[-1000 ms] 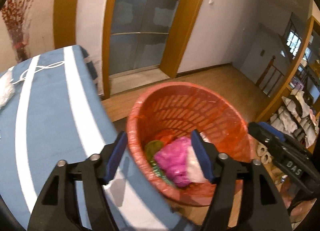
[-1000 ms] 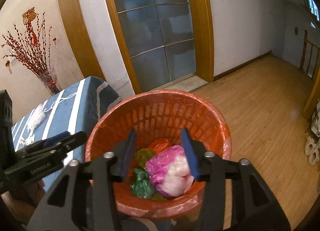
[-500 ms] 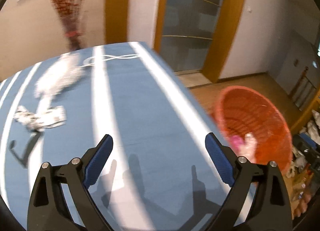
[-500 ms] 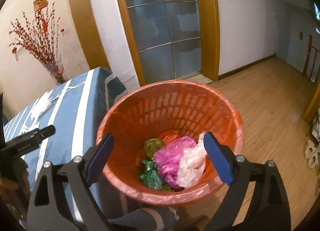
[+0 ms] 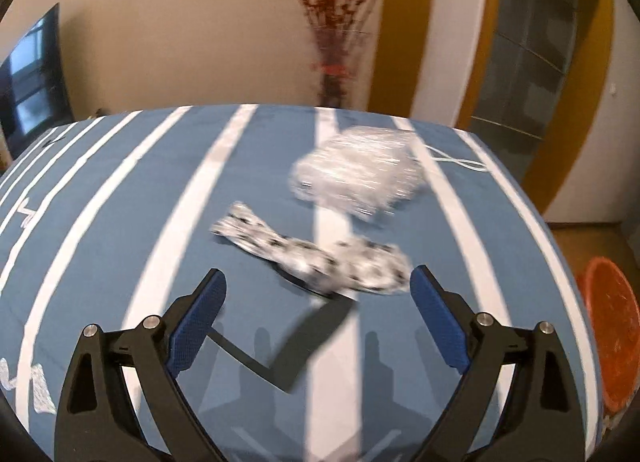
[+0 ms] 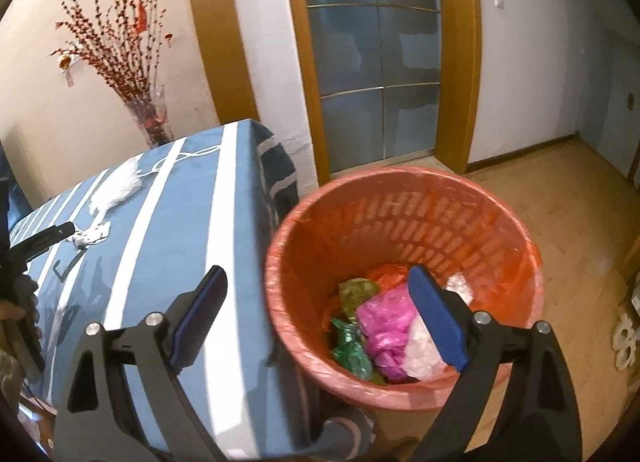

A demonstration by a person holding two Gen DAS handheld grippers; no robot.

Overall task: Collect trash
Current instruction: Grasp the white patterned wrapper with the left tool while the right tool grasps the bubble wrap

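Observation:
My left gripper [image 5: 318, 298] stands open and empty above the blue striped tablecloth [image 5: 120, 222]. Just beyond its fingertips lies a crumpled white wrapper with black spots [image 5: 320, 256]. Farther back sits a white fluffy clump of plastic [image 5: 360, 176]. My right gripper [image 6: 318, 296] is open and empty, its right finger over the orange basket [image 6: 404, 198], its left over the table's edge. Inside the basket lie a pink bag [image 6: 386, 324], a white bag [image 6: 424, 352], green bags [image 6: 352, 350] and an orange one. The spotted wrapper [image 6: 90, 236] and white clump [image 6: 118, 186] also show in the right wrist view.
A thin black bent strip [image 5: 280, 358] lies on the cloth between the left fingers. A glass vase of red branches [image 6: 150, 122] stands behind the table. The basket [image 5: 610, 326] stands on the wooden floor [image 6: 568, 190] off the table's right end. A glass door [image 6: 380, 62] is behind.
My left gripper swung from over the basket to over the table, and now faces the spotted wrapper. Both grippers opened wide. The pink and white bags dropped into the basket. The right gripper drifted left.

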